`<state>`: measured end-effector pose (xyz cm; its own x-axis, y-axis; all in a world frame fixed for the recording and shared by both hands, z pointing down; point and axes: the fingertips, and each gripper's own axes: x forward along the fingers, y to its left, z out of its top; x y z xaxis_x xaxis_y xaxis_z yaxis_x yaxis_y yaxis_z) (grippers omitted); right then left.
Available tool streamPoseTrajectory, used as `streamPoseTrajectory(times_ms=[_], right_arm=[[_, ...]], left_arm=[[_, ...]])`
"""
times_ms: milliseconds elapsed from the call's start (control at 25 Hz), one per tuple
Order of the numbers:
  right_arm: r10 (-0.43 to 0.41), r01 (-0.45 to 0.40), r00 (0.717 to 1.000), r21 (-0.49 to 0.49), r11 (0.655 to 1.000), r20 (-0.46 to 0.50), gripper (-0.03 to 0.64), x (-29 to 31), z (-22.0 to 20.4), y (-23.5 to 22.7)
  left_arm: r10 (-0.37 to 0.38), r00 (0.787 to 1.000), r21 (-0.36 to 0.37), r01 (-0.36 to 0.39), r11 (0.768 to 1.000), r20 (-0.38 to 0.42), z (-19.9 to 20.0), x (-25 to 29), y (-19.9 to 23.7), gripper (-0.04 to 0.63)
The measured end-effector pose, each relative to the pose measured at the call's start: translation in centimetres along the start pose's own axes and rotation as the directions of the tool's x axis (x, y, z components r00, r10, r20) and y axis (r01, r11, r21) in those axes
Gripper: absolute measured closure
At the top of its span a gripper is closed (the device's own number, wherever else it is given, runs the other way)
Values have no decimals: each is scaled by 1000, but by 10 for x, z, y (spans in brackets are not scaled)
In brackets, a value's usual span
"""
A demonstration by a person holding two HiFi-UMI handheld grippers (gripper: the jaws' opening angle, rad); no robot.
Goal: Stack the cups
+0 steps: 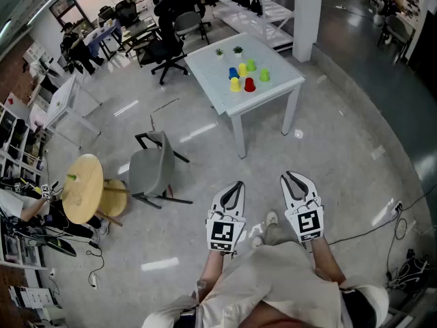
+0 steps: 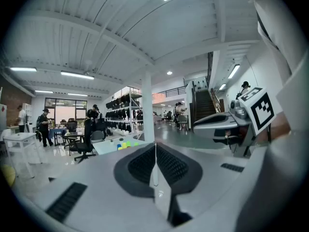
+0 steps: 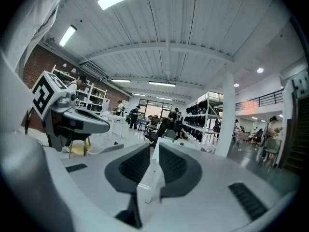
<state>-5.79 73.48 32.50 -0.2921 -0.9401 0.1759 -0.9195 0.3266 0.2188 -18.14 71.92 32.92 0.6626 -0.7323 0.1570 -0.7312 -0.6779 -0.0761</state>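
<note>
A wide hall with a glossy grey floor (image 1: 341,135) holds desks and office chairs at the far left. A white table (image 1: 208,63) stands far ahead, well apart from the person. A grey chair (image 1: 147,169) sits nearer, to the left. Close to the body, the left gripper (image 1: 237,185) and right gripper (image 1: 289,177) point toward that table, each with jaws pressed together on nothing. The cups (image 1: 249,85), blue, yellow, green and red, stand unstacked in a loose cluster on the table, axes vertical. They are too small to tell whether their mouths face up or down.
</note>
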Motion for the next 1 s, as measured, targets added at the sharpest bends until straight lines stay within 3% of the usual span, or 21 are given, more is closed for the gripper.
streamPoseTrajectory(times_ms=[280,1000], right_arm=[[-1,1,1000,37,999,8,502,25,0,-5],[-15,16,1000,69,997,-17,492,141,-24,-106]], left_arm=[[-1,1000,3,1,1000,14,1,16,15,575],[-14,1000,22,15,1000,-22,2,161,56,577]])
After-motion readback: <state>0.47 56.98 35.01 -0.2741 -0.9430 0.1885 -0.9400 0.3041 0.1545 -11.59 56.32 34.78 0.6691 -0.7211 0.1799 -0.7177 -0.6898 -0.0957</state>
